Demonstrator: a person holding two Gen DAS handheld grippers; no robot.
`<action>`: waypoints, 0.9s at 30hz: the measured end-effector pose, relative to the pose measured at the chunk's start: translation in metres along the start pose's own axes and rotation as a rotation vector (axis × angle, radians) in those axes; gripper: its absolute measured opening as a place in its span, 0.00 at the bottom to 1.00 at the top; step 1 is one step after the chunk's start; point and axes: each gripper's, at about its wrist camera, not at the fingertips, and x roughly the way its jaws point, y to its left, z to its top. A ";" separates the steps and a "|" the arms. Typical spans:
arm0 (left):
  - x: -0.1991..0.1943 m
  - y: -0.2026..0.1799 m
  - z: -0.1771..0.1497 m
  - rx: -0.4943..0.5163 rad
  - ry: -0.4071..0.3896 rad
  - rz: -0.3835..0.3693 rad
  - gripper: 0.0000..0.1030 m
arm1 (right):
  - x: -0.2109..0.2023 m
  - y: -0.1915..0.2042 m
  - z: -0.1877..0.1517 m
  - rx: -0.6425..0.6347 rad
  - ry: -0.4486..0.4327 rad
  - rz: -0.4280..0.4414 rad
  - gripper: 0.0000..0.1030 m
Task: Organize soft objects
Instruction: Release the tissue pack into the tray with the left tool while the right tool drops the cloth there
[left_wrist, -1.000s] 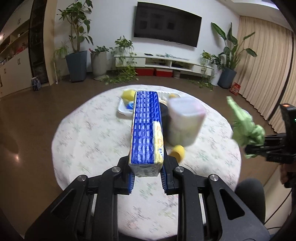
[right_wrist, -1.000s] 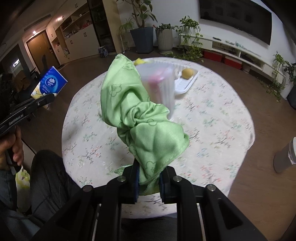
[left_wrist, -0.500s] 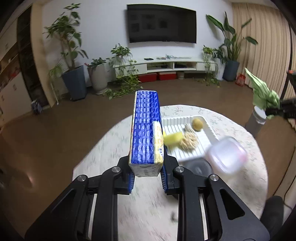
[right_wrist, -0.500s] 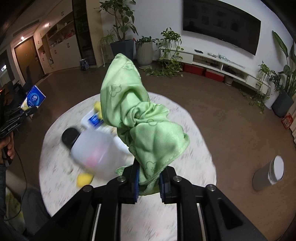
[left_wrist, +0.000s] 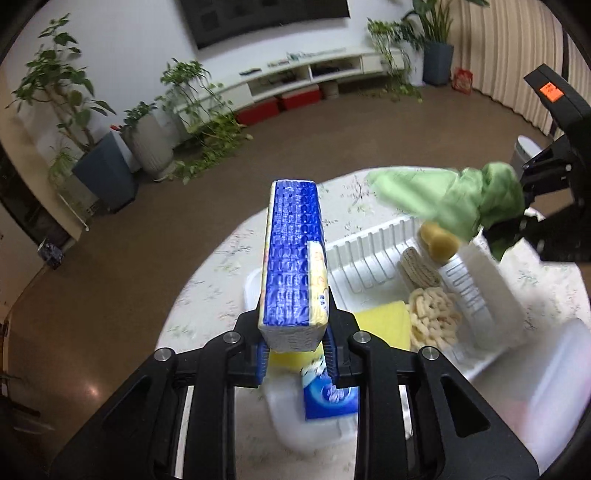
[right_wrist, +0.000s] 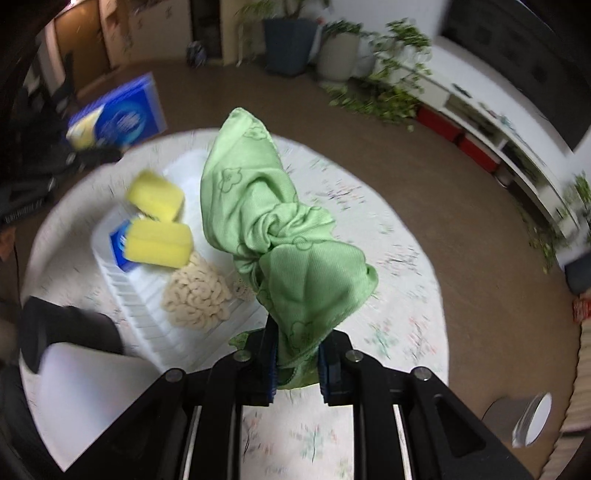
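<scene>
A: Lowering both loads into the white slotted tray (left_wrist: 373, 245) looks like the step. How to do it well?

B: Bring the left gripper (left_wrist: 295, 343), clenched on the blue tissue pack (left_wrist: 293, 254), down over the tray's near end, beside the yellow sponge (left_wrist: 384, 325). Release only once it rests flat; the crinkled plastic wrap may slide.

A: And the right gripper (right_wrist: 295, 363)?

B: It grasps the green microfibre cloth (right_wrist: 280, 236), bunched and limp, above the tray's far side. Lower until it slumps beside the noodle-like mop pad (right_wrist: 197, 295), then let go.
</scene>
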 end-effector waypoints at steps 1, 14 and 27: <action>0.007 -0.004 0.000 0.014 0.008 0.000 0.22 | 0.008 0.003 0.001 -0.017 0.012 0.010 0.18; 0.051 -0.031 -0.012 0.076 0.159 -0.026 0.56 | 0.044 0.011 -0.008 -0.093 0.116 0.002 0.42; -0.002 0.002 -0.026 -0.087 0.041 -0.083 0.73 | 0.002 0.013 -0.023 -0.032 0.007 0.011 0.64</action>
